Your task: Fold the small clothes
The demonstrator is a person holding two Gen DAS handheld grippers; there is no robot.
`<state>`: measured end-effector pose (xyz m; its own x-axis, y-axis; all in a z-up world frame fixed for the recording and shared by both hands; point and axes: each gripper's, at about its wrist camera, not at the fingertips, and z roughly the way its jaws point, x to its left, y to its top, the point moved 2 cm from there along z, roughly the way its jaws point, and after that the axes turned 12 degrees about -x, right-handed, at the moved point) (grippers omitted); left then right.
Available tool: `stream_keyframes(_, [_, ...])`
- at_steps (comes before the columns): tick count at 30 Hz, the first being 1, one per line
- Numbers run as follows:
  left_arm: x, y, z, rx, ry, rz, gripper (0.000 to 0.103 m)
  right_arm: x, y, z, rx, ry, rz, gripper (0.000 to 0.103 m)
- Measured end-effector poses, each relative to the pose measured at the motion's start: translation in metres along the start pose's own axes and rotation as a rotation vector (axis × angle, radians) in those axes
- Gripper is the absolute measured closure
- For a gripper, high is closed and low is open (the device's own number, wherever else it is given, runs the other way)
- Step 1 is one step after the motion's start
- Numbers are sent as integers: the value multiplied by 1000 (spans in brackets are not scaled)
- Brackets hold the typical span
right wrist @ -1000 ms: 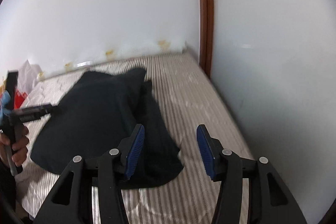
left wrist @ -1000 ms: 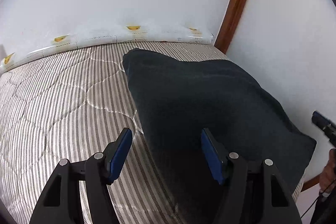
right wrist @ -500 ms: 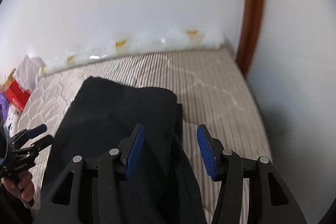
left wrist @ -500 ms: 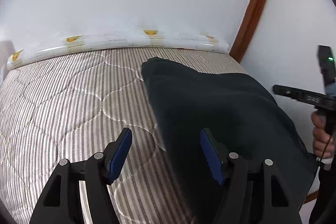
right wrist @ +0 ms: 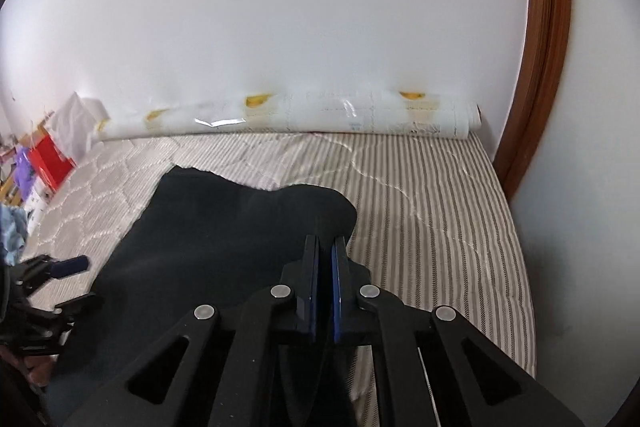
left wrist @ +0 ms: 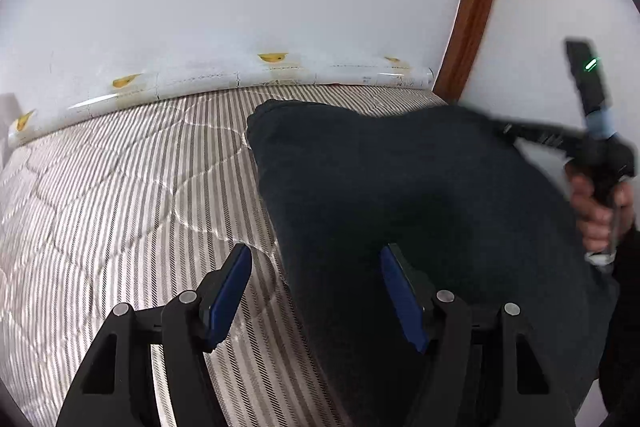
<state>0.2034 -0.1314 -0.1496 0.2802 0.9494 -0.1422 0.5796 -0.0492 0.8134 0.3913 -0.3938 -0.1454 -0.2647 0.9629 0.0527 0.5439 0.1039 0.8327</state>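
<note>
Striped quilted mattress [left wrist: 120, 195] | right gripper [right wrist: 325, 267] pinches dark knit garment [left wrist: 400, 195] edge | left gripper [left wrist: 316, 291] spread, empty | next: left grasps opposite edge

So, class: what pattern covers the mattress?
Grey-and-white stripes with curved quilting on the mattress, clearest in the left wrist view.
</note>
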Motion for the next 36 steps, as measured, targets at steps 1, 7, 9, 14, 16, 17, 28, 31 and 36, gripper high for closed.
stream_keyframes(1, [0, 0, -1, 3, -4, -8, 38, 0, -8, 12, 40, -23, -17, 98])
stream_keyframes(7, [-3, -1, -10, 3, 12, 15, 38, -5, -21, 9, 80, -67, -10, 95])
stream_keyframes(9, [-2, -3, -13, 4, 16, 9, 38, -4, -15, -14, 51, -92, -8, 94])
stream_keyframes(14, [-1, -7, -22, 7, 8, -21, 38, 10, -15, -69, 26, -86, -25, 78])
stream_keyframes(16, [-2, -10, -26, 15, 0, -26, 38, 15, -22, -88, 24, -67, -2, 70])
stream_keyframes(17, [-3, -12, -29, 17, 2, -24, 38, 19, -28, -96, 24, -59, 1, 69])
stream_keyframes(28, [-17, -47, -63, 48, -28, 21, 38, 28, -126, -121, 56, -199, -17, 71])
stream_keyframes(31, [-17, -52, -72, 51, -12, 20, 38, 18, -122, -134, 53, -211, 69, 72])
stream_keyframes(36, [-20, -44, -100, 59, -32, 4, 38, 21, -103, -171, 25, -239, 111, 68])
